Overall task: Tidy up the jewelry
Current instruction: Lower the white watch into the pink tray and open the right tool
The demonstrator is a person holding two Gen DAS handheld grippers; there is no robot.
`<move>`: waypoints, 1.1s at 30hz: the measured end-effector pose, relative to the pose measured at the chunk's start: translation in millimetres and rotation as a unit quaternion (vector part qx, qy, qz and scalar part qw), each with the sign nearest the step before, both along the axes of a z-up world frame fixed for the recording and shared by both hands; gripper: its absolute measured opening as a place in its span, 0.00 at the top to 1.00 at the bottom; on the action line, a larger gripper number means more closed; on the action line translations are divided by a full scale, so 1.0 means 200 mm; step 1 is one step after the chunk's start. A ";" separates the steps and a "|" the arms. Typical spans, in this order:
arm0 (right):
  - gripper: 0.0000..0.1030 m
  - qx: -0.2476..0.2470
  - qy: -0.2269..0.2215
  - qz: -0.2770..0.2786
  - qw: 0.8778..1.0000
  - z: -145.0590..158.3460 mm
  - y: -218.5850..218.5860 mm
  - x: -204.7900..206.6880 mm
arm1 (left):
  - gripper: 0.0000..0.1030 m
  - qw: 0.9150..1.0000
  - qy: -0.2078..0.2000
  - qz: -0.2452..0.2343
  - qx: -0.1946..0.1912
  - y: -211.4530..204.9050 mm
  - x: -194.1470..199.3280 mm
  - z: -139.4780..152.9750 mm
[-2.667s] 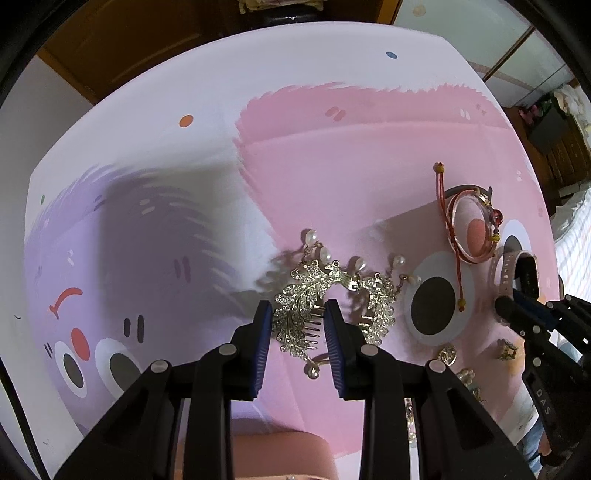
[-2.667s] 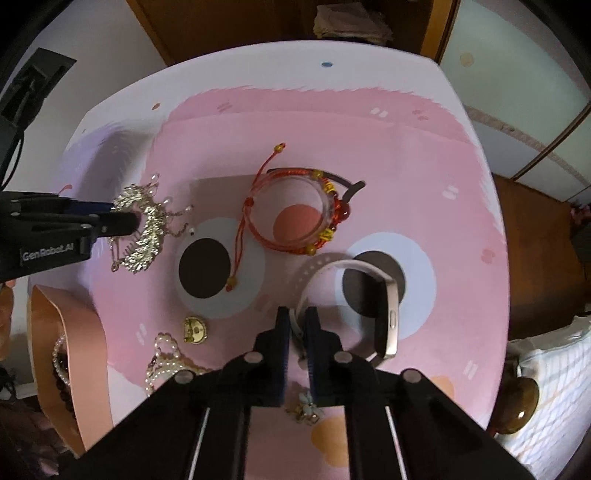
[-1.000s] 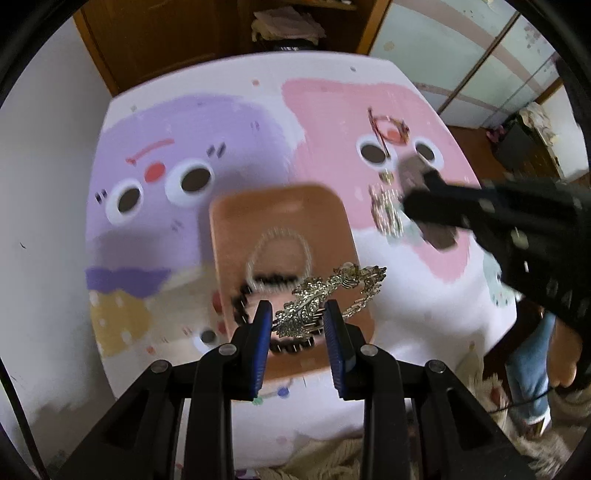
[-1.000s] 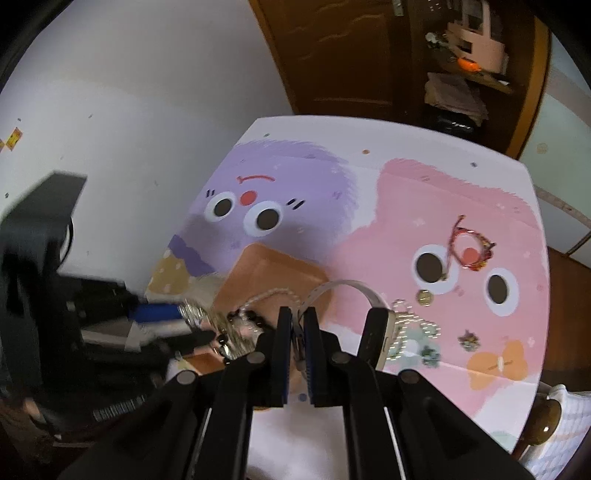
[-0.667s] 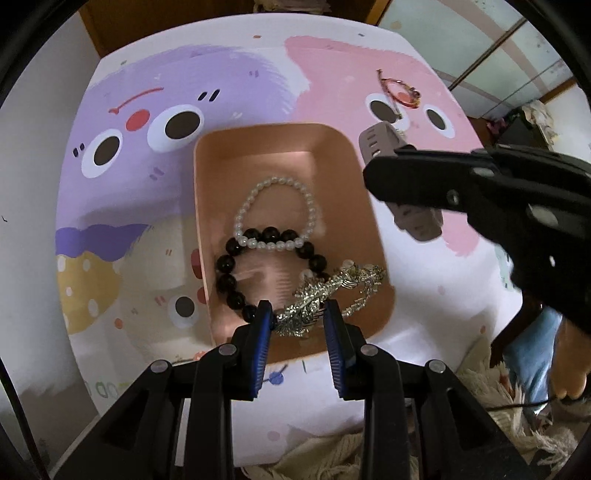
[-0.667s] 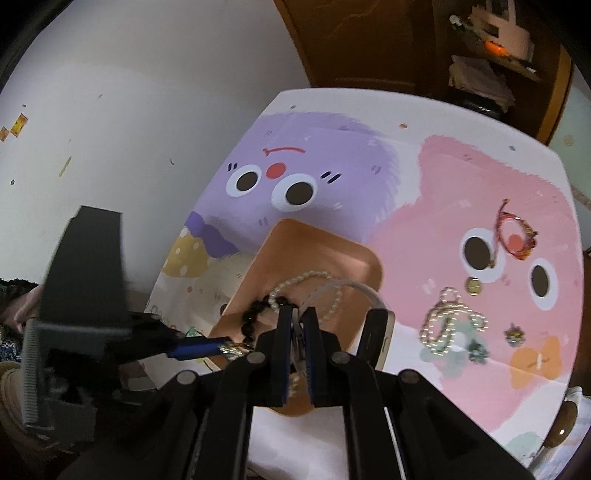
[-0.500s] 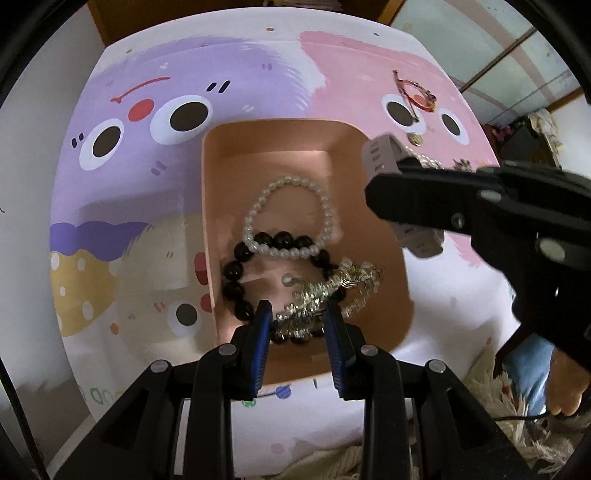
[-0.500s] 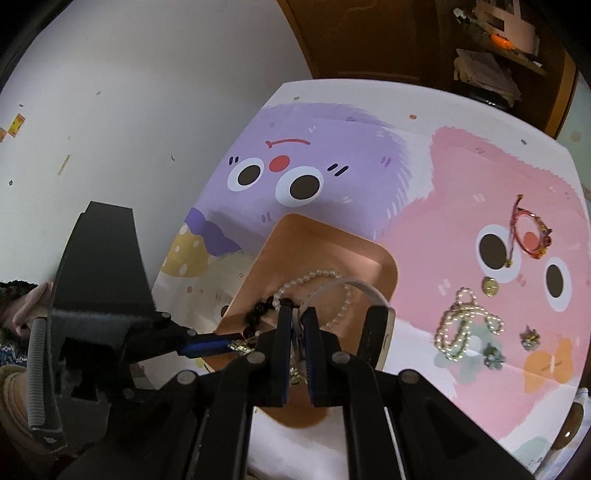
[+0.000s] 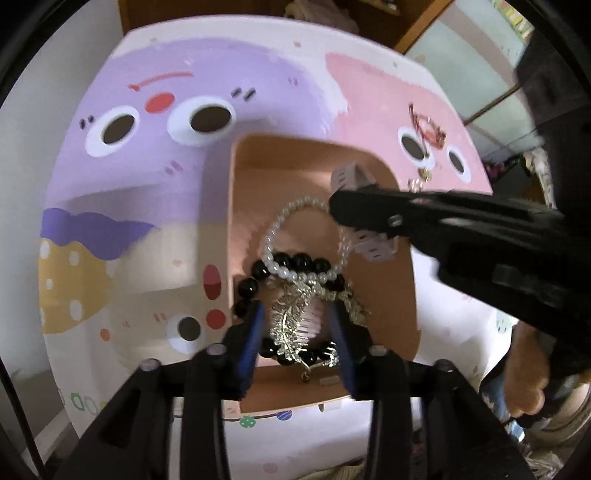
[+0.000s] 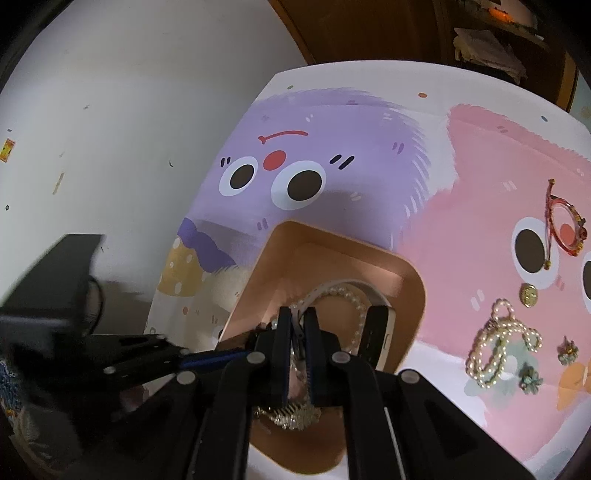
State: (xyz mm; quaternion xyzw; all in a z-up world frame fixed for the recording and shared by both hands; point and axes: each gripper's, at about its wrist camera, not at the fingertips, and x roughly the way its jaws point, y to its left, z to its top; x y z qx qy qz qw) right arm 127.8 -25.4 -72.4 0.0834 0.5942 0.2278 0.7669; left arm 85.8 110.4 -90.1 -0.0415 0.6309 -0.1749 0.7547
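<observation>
In the copper-pink tray (image 9: 391,295), the silver leaf hair comb (image 9: 291,321) lay released on the black bead bracelet (image 9: 295,260), the left gripper (image 9: 297,338) now spread wide, no longer pinching it as half a second earlier. The right gripper (image 10: 298,334) stayed clenched on the pale watch's band (image 10: 376,332), lower over the tray for dropping.

You're working in a home, by the look of it a bedroom or living room. Ahead of both tongs, past the far edge of the table, stands dark wooden furniture (image 10: 388,33) with an open shelf holding folded cloth (image 10: 487,51). Off to the right of your left tongs, pale sliding panels (image 9: 476,70) framed in wood line the room. The table itself wears a cartoon tablecloth (image 9: 221,85) with purple and pink googly-eyed faces, and a plain white wall (image 10: 129,122) runs to the left.
</observation>
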 end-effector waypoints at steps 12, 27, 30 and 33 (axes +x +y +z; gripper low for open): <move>0.93 -0.008 0.009 0.011 1.000 -0.09 0.10 0.06 | 0.46 0.995 -0.075 0.057 0.012 0.12 -0.08 0.15; 0.74 0.038 -0.015 0.008 0.999 0.09 -0.07 -0.02 | 0.40 0.990 -0.092 0.105 0.016 0.22 -0.09 0.15; 0.74 0.047 -0.021 -0.018 0.999 0.12 -0.19 -0.06 | 0.40 0.990 -0.091 0.105 0.016 0.22 -0.09 0.14; 0.74 0.059 -0.016 -0.048 0.997 0.12 -0.31 -0.10 | 0.40 0.990 -0.092 0.102 0.019 0.20 -0.10 0.13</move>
